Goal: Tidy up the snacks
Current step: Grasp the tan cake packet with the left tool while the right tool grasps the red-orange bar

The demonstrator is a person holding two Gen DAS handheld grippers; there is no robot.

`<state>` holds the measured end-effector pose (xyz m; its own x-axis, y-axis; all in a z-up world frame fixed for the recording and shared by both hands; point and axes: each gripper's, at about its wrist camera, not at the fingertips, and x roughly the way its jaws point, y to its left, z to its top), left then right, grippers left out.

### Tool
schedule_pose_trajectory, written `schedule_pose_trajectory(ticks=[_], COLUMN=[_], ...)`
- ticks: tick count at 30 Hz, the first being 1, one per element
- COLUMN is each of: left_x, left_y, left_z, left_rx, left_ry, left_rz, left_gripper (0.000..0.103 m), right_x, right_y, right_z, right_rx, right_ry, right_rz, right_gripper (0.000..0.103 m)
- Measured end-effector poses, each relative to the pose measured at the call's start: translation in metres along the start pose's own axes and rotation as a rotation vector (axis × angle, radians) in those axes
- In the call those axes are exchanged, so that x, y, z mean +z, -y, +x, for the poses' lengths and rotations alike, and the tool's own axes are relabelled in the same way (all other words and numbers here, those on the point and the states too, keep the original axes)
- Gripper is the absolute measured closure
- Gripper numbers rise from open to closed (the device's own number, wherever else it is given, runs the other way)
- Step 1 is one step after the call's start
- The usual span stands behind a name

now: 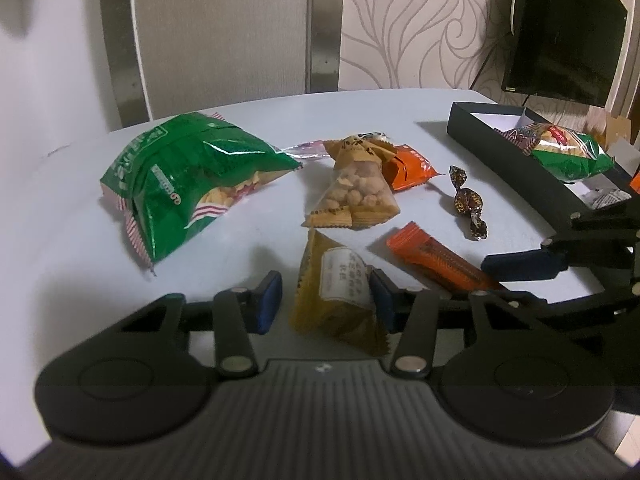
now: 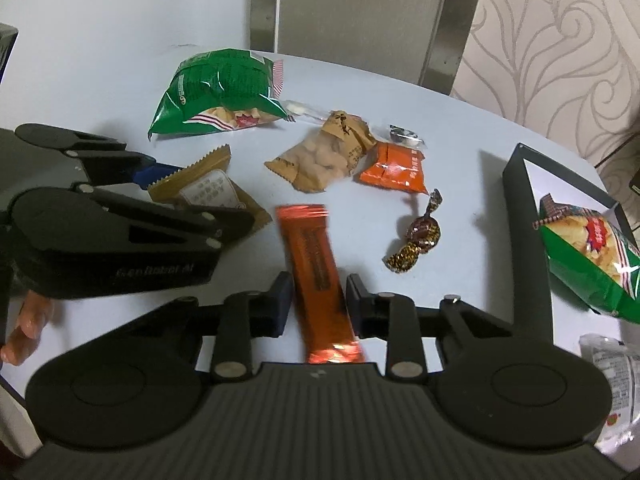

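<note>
Grip check: right gripper [image 2: 316,304] pinches the orange bar [image 2: 316,264]; left gripper [image 1: 326,300], half-open, straddles the tan packet [image 1: 336,300]; squeeze mid-wrapper.

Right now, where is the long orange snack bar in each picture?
Left wrist view: the long orange snack bar lies lower right, on the table, running under the right gripper.
Right wrist view: it is at bottom centre, between that gripper's fingers.
Shared landmark: the twisted brown candy, just right of the bar's far end in both.
</note>
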<state>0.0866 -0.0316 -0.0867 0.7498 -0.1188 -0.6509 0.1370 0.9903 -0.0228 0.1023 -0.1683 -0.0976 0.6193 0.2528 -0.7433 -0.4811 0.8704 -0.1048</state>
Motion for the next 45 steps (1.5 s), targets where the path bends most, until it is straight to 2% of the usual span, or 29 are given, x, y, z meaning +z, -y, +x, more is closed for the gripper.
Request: schedule_pose_trajectory(ticks=[5, 6, 7, 13, 23, 45], left_x=[0.0, 0.0, 0.0, -0.002, -0.006, -0.003], left_y=[0.001, 0.001, 0.002, 0.002, -0.007, -0.012], left_z=[0.0, 0.0, 0.0, -0.003, -0.011, -0.014], left_rx=[0.002, 0.004, 0.0, 0.005, -0.006, 0.033], left_ry=[0.0, 0.002, 0.006, 0.01, 0.006, 0.017], left_rz=[0.006, 0.012, 0.019, 0.022, -0.003, -0.003], left_gripper=[0.052, 0.054, 0.062, 0.065, 0.066, 0.066], right_x=[-0.004, -0.005, -0.006, -0.008, -0.01, -0.014], right_y=[-0.001, -0.001, -0.001, -0.002, -0.006, -0.021], right_z=[-0.004, -0.005, -0.005, -0.006, -0.011, -0.04], right_rx=[-0.023, -0.027, -0.03, -0.043, -0.06, -0.036], right_ry=[-0.003, -0.002, -0.002, 0.004, 0.028, 0.061], right_rz=[0.013, 0.014, 0.016, 0.031, 0.037, 0.092], right_gripper=[0.074, 0.075, 0.075, 0.077, 0.079, 0.079])
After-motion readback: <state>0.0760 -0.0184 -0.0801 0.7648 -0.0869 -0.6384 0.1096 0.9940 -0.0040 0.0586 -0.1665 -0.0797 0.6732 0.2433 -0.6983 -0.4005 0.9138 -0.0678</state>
